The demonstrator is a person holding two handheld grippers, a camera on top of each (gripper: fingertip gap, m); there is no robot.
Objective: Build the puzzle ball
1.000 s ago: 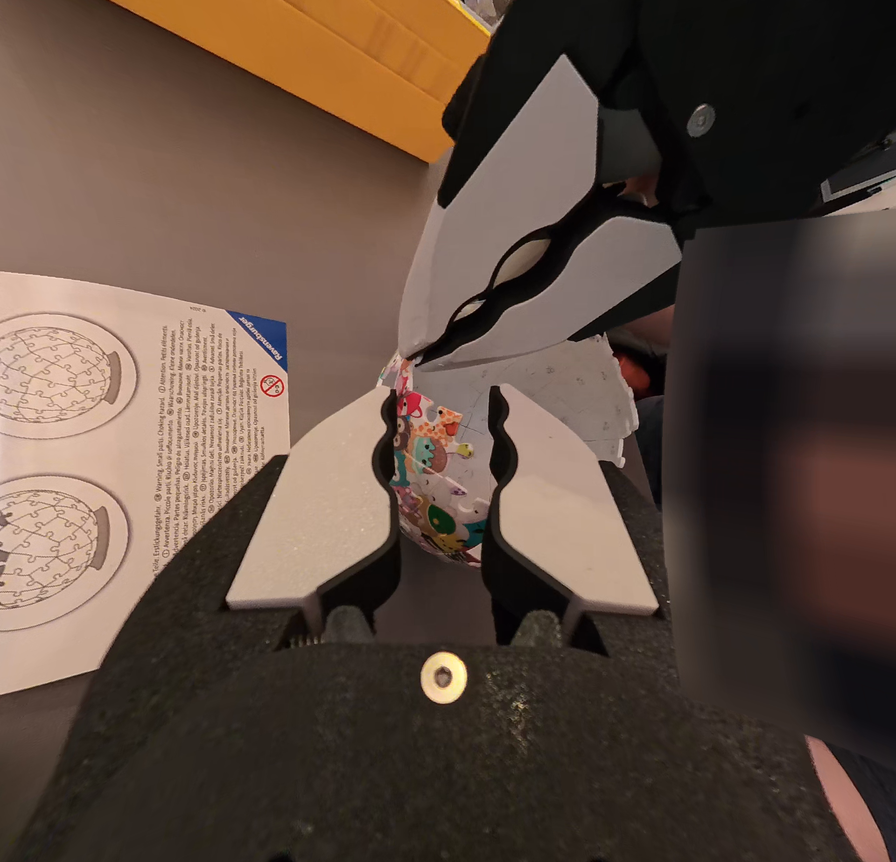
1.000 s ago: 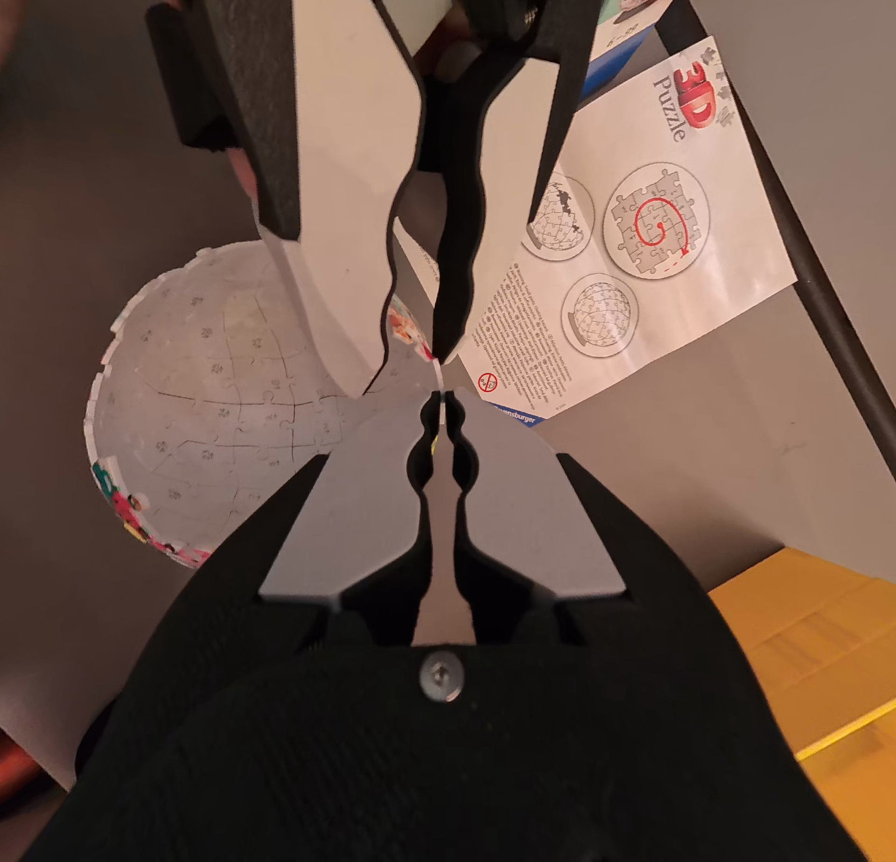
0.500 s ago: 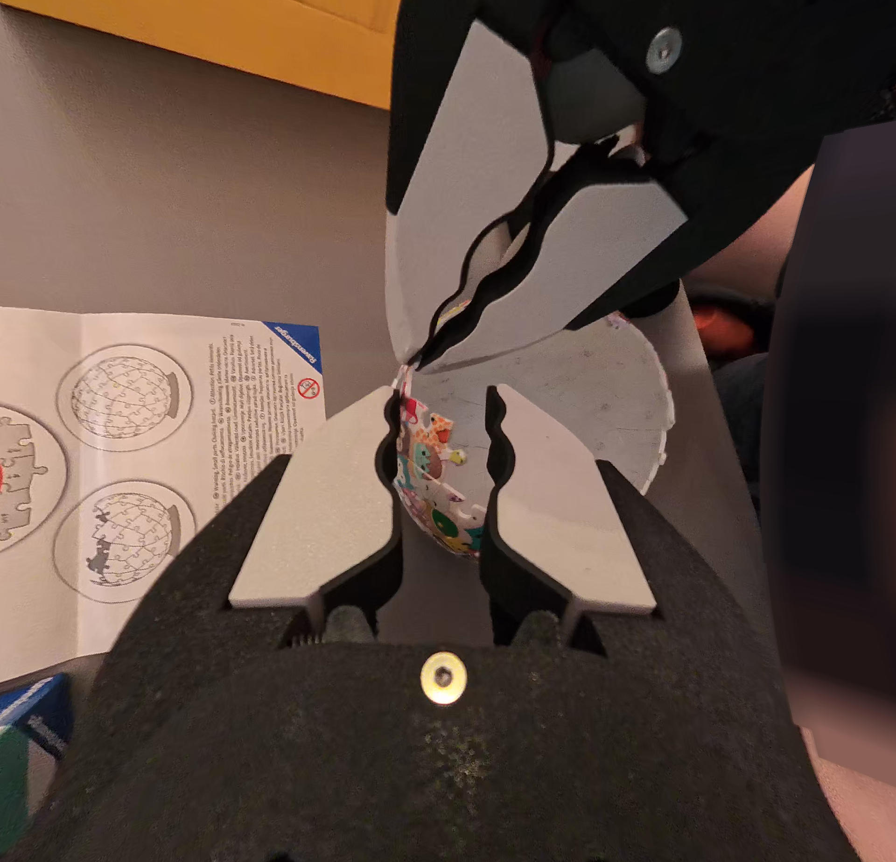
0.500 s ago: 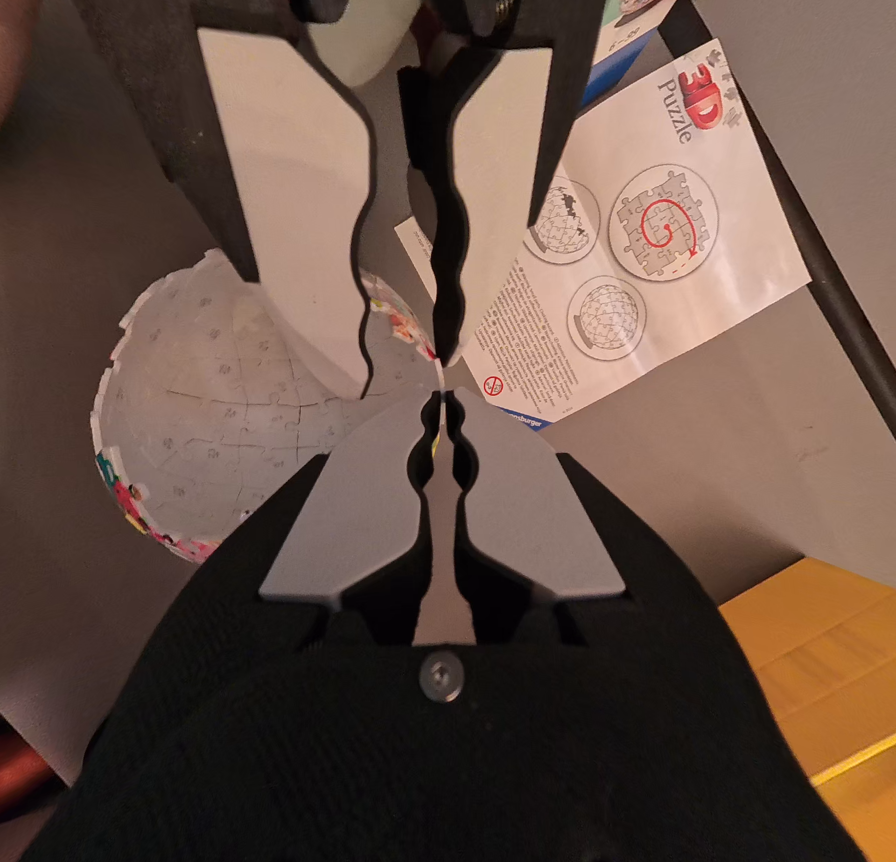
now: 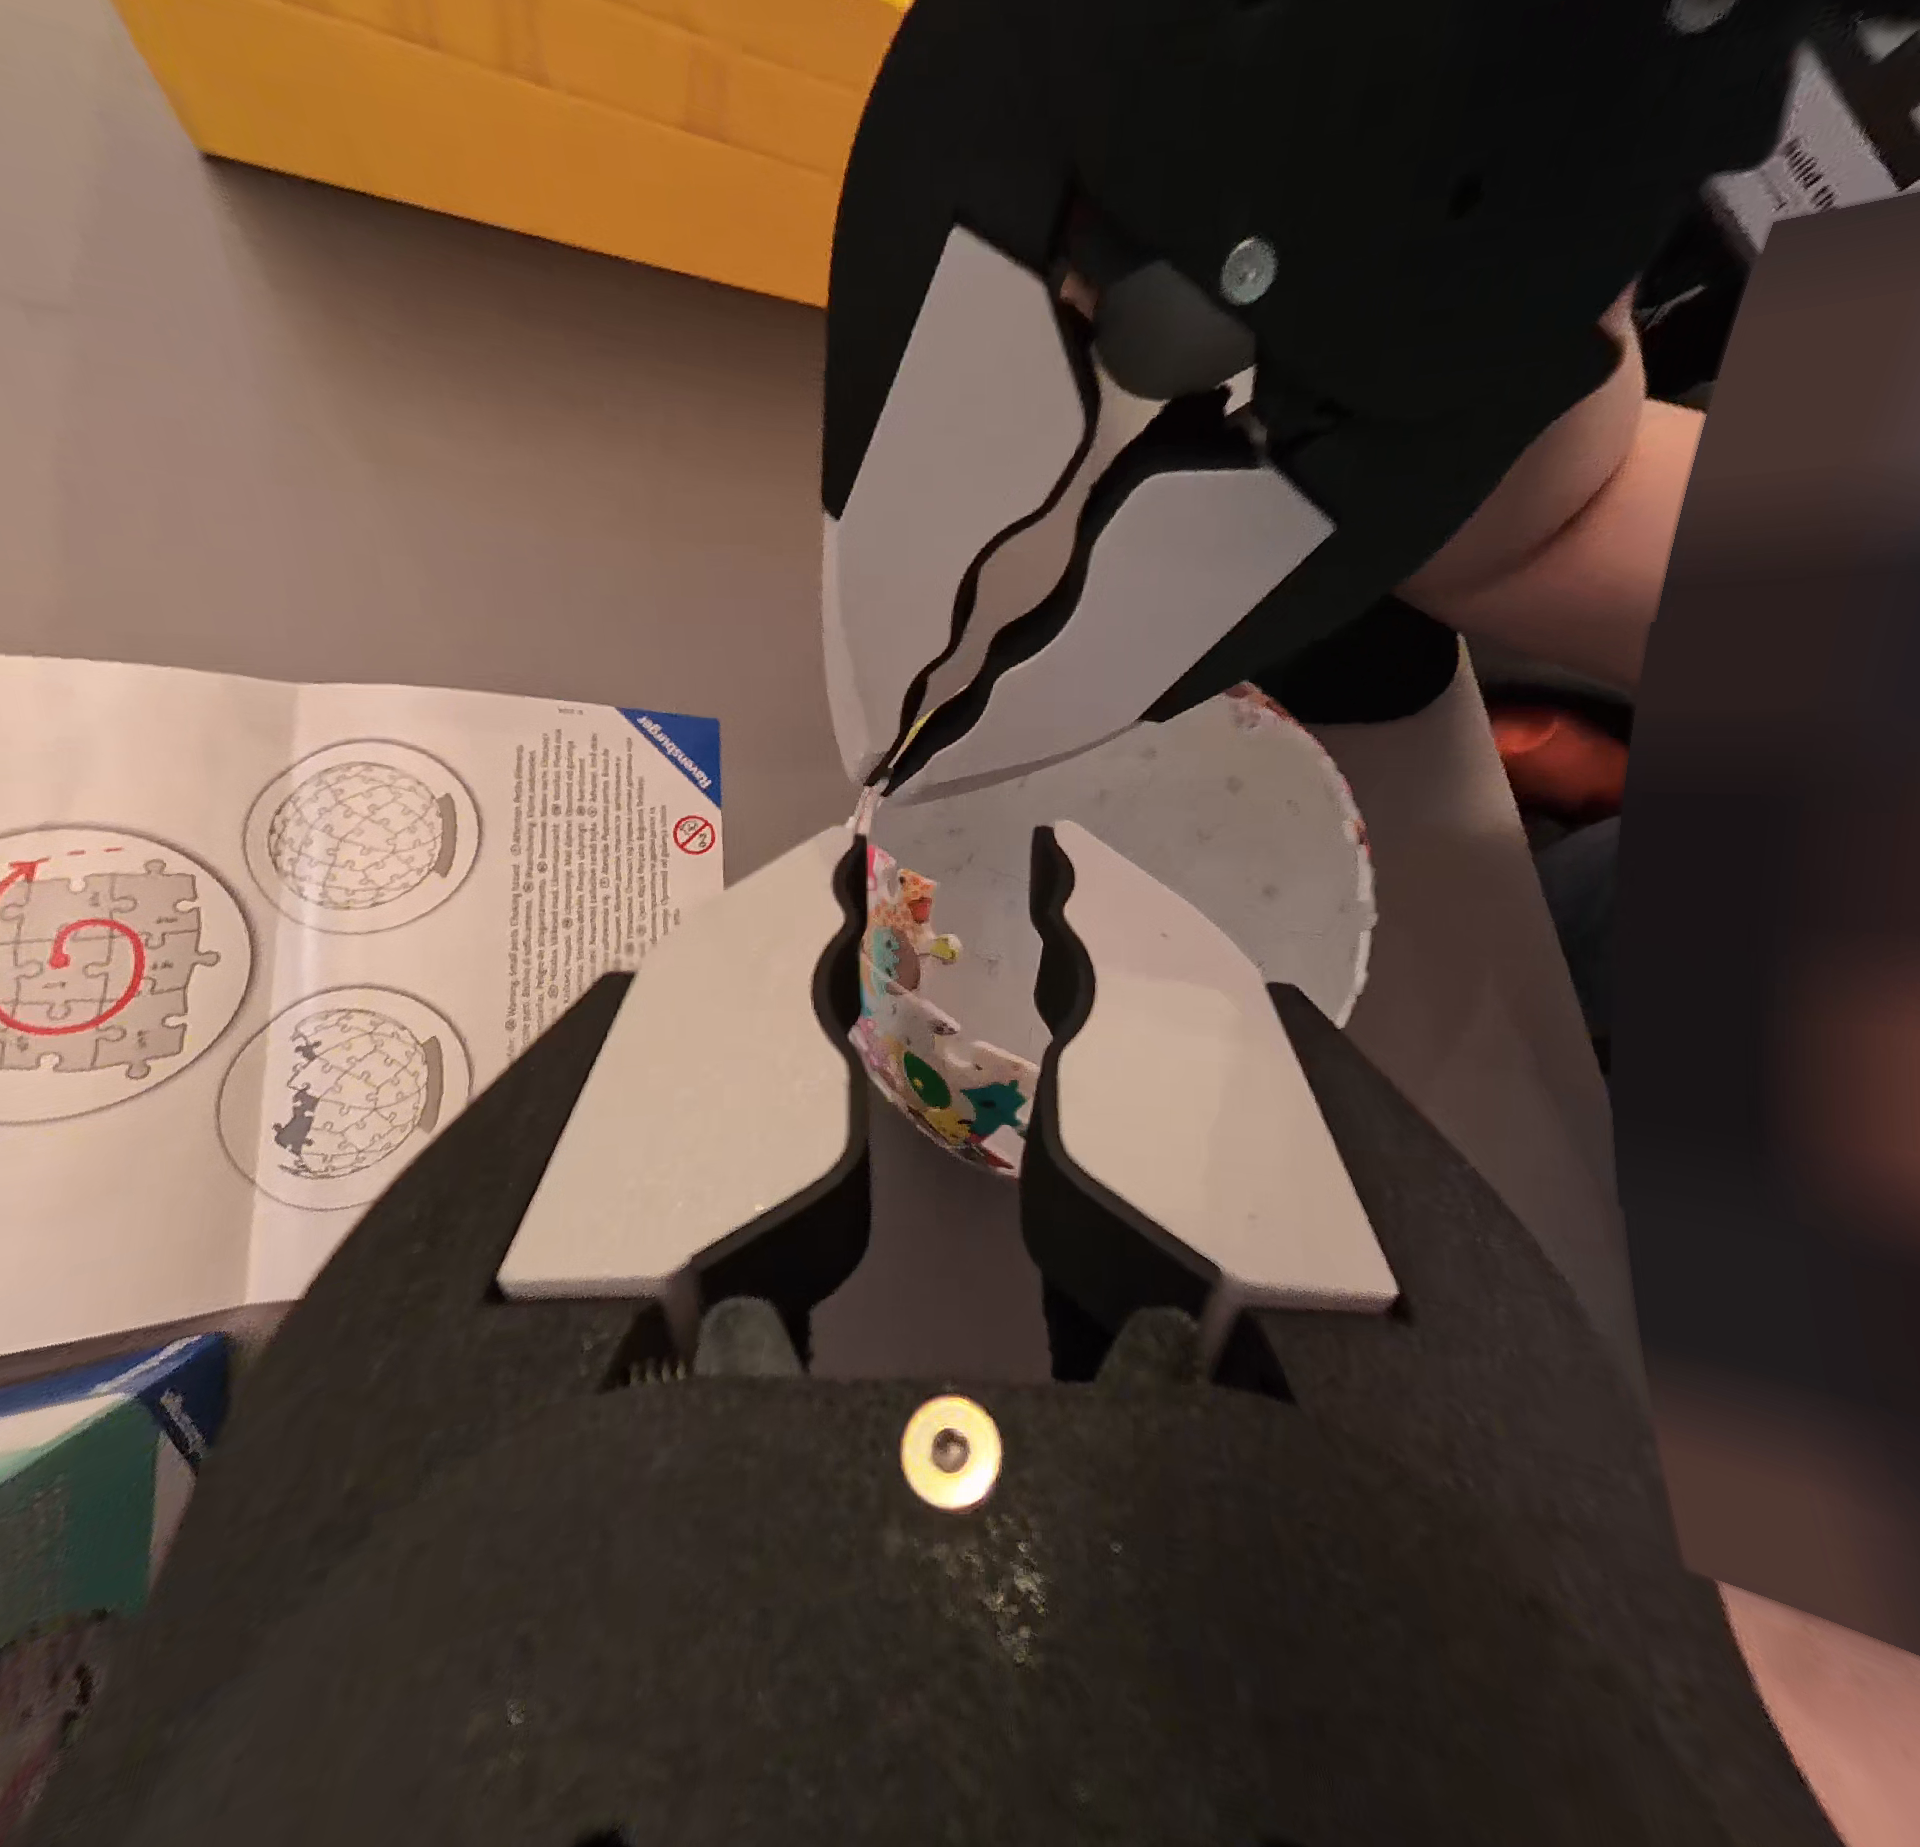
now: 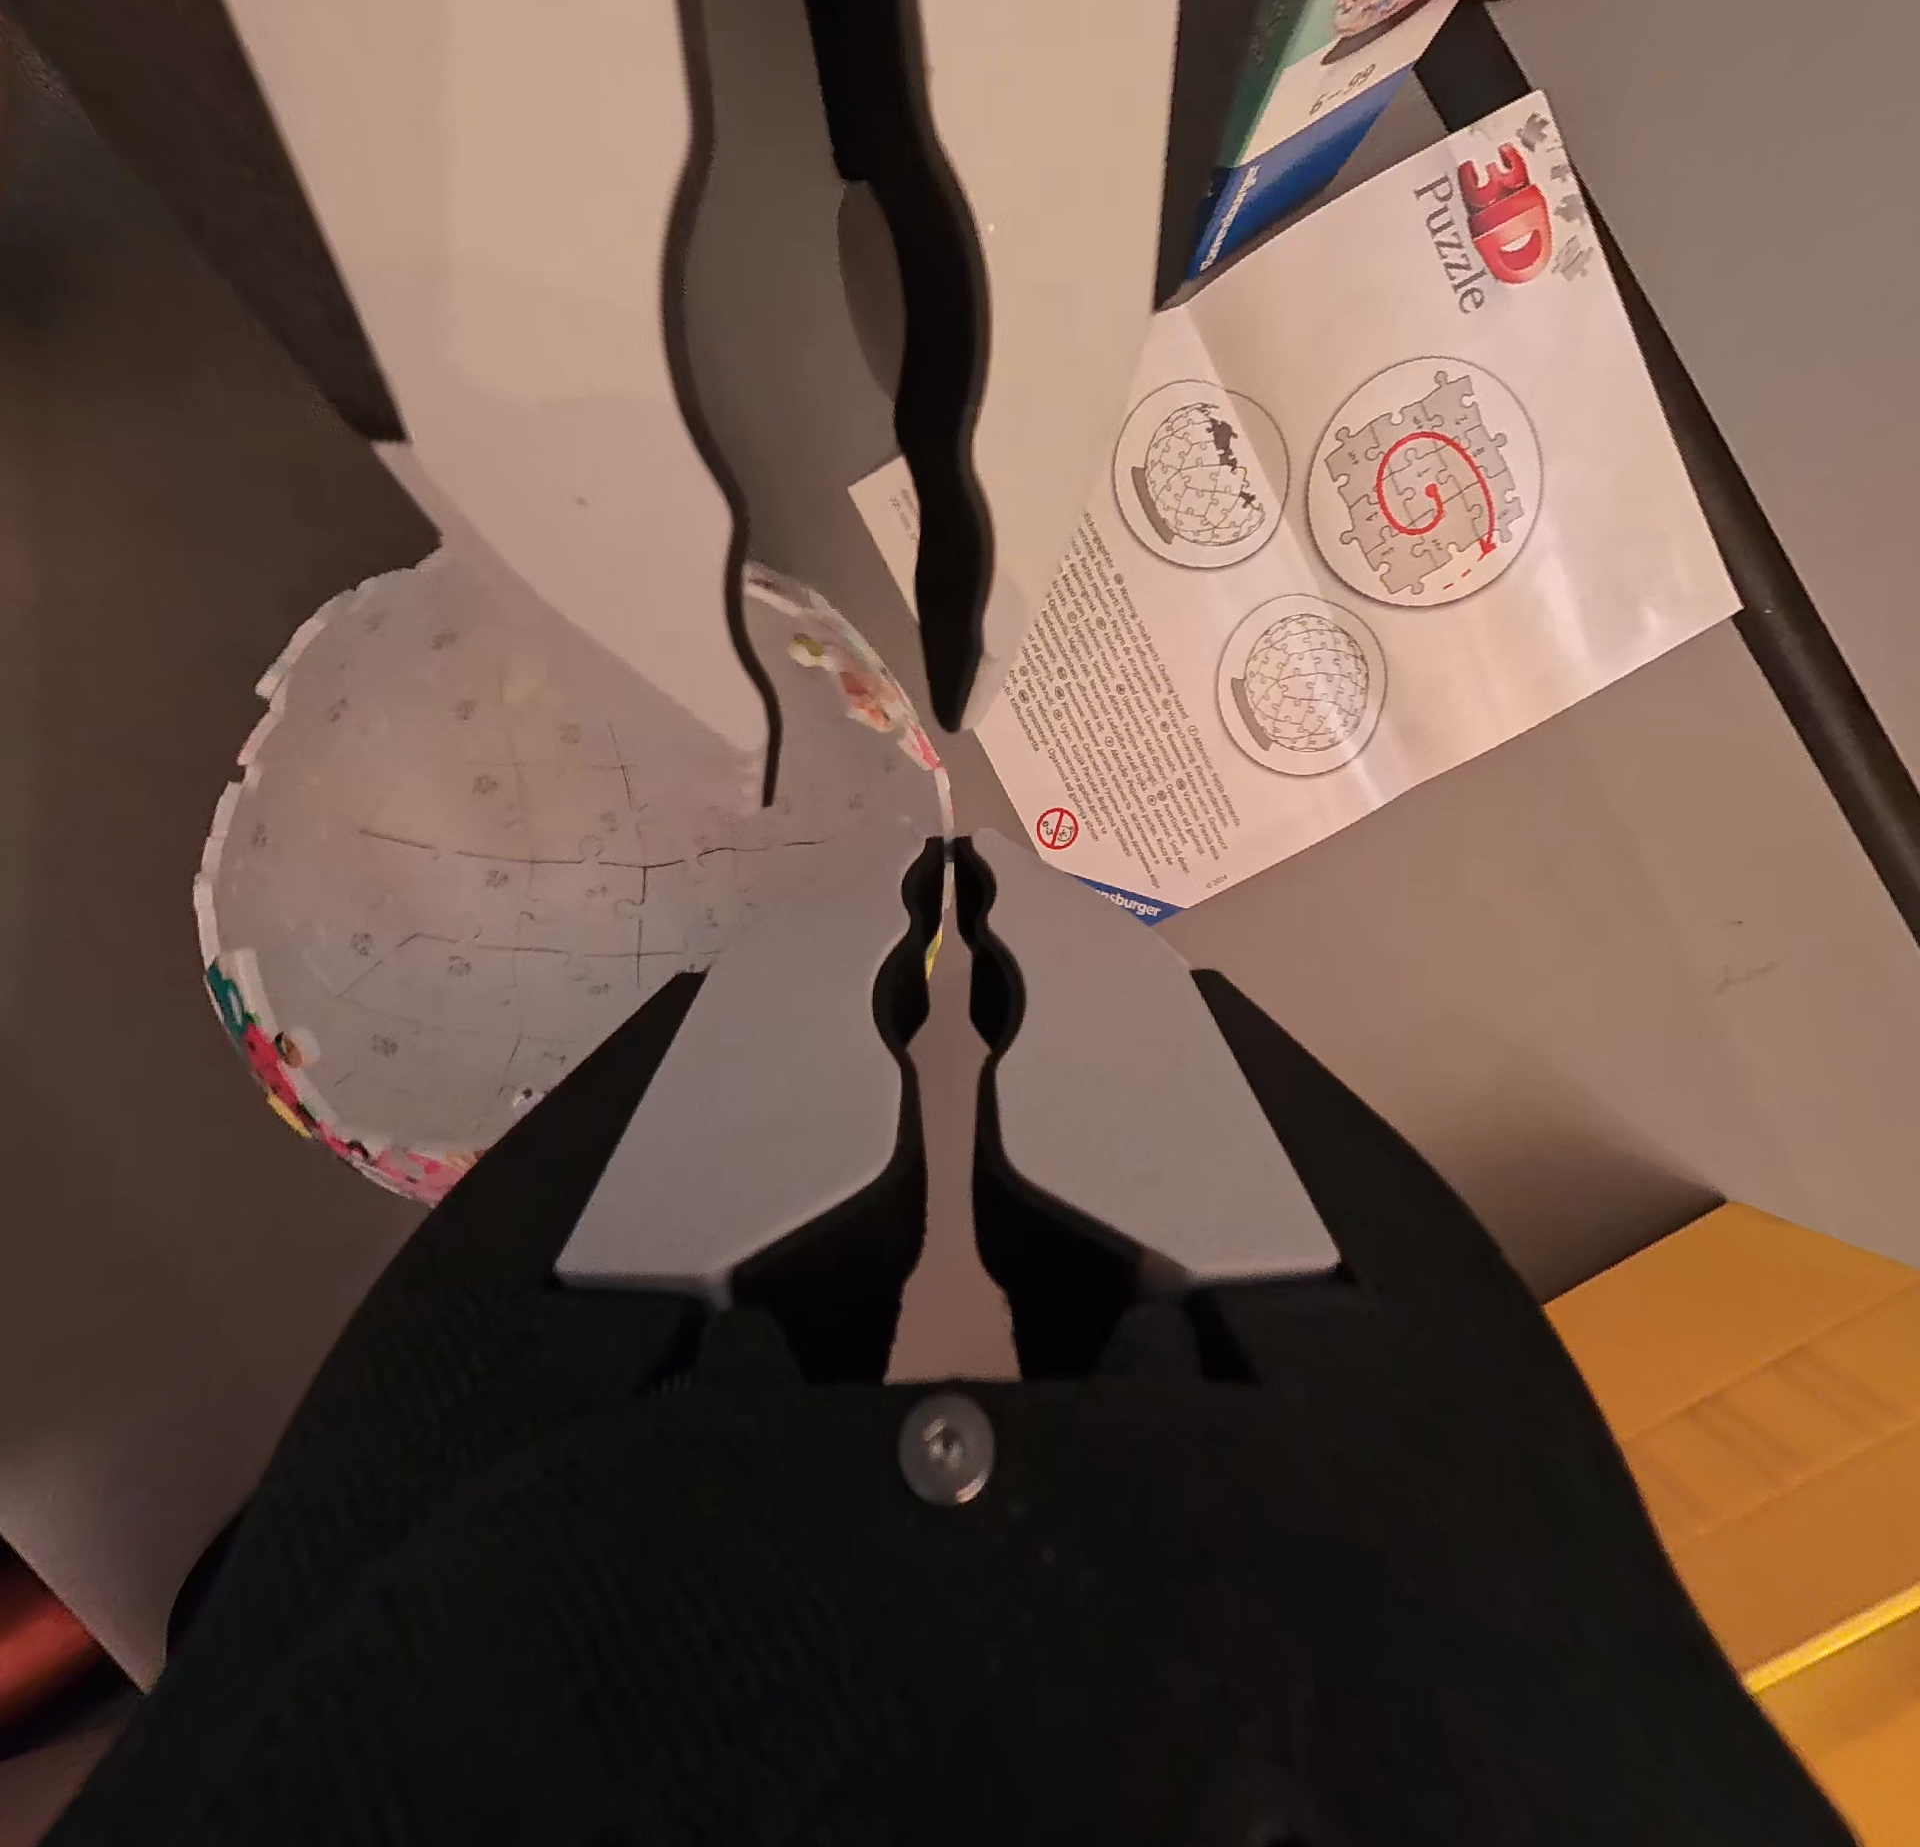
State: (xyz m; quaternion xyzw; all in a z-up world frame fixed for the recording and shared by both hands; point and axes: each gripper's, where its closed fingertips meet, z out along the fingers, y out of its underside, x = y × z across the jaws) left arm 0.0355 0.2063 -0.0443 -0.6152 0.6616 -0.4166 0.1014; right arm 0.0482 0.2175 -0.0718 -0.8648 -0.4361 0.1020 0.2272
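Half-built puzzle ball (image 5: 1195,862): on the desk (image 5: 416,447), rim between your spread left tongs (image 5: 951,847). Your right tongs (image 6: 951,847): pinched on a small piece (image 6: 938,940) at the rim. Leaflet (image 6: 1351,550): beside.

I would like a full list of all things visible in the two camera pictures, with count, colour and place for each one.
puzzle ball shell: 1, unfinished, white inside and multicoloured outside, on the table between the two grippers
puzzle piece: 1, thin, partly yellow, clamped in the right gripper at the shell's rim
instruction sheet: 1, white with grey drawings and a blue corner, flat on the table beside the shell
puzzle box: 1, green and blue, at the sheet's far end
yellow box: 1, yellow, on the table behind the sheet
table: 1, grey, under everything
left gripper: 1, black with white fingers, jaws apart around the shell's wall
right gripper: 1, black with grey fingers, jaws closed on the piece
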